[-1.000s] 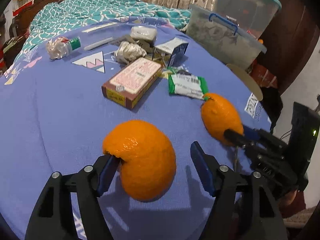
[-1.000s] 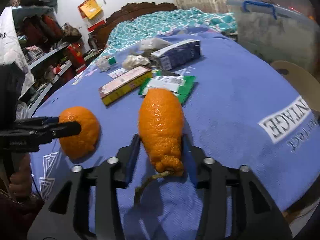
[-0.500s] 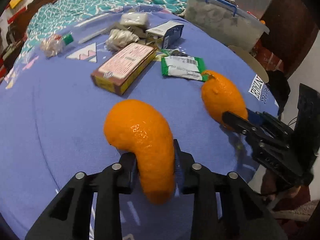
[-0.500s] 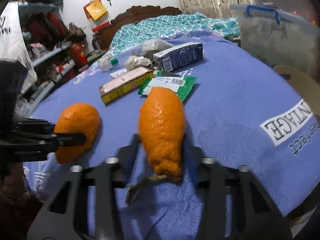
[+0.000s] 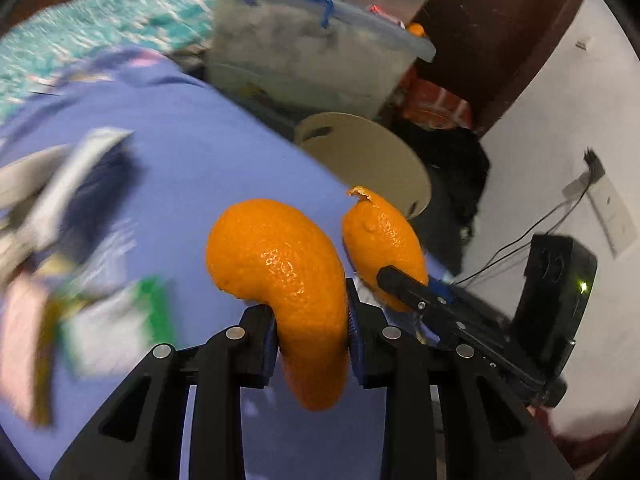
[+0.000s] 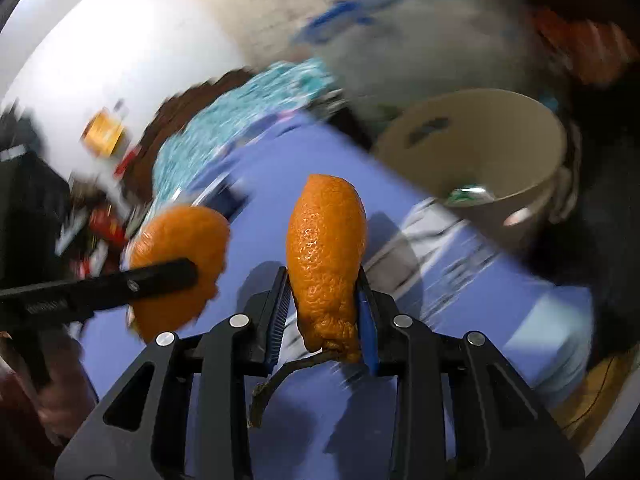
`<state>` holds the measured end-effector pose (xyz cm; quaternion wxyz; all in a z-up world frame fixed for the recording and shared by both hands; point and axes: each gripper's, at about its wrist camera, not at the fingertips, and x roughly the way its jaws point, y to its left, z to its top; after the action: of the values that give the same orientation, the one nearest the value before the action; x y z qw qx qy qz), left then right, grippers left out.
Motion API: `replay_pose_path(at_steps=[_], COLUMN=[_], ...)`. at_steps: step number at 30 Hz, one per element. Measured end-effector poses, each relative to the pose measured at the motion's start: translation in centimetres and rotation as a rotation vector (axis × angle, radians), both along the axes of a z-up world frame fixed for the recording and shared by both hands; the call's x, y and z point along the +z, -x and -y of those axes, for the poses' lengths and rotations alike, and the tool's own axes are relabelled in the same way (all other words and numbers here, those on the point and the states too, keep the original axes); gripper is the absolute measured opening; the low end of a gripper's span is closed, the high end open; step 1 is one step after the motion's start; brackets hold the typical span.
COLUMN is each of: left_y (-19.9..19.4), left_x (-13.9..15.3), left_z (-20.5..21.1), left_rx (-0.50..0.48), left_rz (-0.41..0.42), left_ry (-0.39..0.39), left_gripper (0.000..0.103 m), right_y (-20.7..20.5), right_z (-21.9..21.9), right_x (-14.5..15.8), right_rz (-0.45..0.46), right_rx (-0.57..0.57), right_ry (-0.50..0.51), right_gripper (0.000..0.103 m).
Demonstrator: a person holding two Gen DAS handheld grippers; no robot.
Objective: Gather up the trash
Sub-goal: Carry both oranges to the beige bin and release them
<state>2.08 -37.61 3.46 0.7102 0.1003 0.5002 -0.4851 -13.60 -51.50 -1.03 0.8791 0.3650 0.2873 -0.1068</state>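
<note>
My left gripper is shut on a curved piece of orange peel, held above the blue cloth. My right gripper is shut on a longer piece of orange peel with a dry stem hanging from its lower end. Each view shows the other gripper close alongside: the right gripper with its peel, and the left gripper with its peel. A beige bin stands open just past the table edge, ahead and to the right; its rim shows beyond both peels.
A clear plastic storage box with a blue handle stands behind the bin. Blurred wrappers and cartons lie on the cloth to the left. A black device and cables sit by the white wall on the right. Something green lies inside the bin.
Both grippers closed on their peel pieces, lifted them off the cloth and swung right toward the beige bin. The litter on the table slid off to the left of view.
</note>
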Motion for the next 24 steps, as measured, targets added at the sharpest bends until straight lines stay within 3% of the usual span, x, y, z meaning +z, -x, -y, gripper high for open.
replay_pose_path(at_steps=[4, 7, 9, 12, 13, 14, 18, 24], left_y=[-2.5, -3.5, -3.9, -3.9, -3.8, -3.9, -3.6, -4.2], left_x=[-1.6, -2.6, -3.2, -3.5, -3.5, -3.3, -2.1, 2.4], left_z=[7.1, 11.2, 13.4, 15.2, 15.6, 15.8, 14.8, 7.1], left_rx=[-0.019, -0.028, -0.030, -0.031, -0.029, -0.023, -0.028, 0.057], left_rz=[-0.087, -0.103, -0.102, -0.080, -0.070, -0.061, -0.021, 0.061], left_ry=[-0.007, -0.014, -0.024, -0.031, -0.033, -0.030, -0.001, 0.110], left_gripper=[0.027, 0.028, 0.030, 0.042, 0.057, 0.063, 0.064, 0.064], right_y=[-0.1, -0.6, -1.0, -1.5, -1.5, -1.5, -0.5, 1.1], right_z=[6.1, 8.6, 9.7, 10.9, 10.9, 10.9, 10.6, 9.8], right_x=[-1.5, -2.1, -2.3, -3.0, -3.1, -3.2, -2.9, -0.2], right_rz=[0.006, -0.016, -0.022, -0.039, -0.032, -0.024, -0.006, 0.079], right_rx=[-0.126, -0.195, -0.225, -0.264, -0.266, -0.268, -0.304, -0.383], right_ry=[-0.163, -0.179, -0.190, -0.201, -0.210, -0.212, -0.185, -0.108], right_gripper=[0.034, 0.036, 0.045, 0.059, 0.058, 0.059, 0.059, 0.059])
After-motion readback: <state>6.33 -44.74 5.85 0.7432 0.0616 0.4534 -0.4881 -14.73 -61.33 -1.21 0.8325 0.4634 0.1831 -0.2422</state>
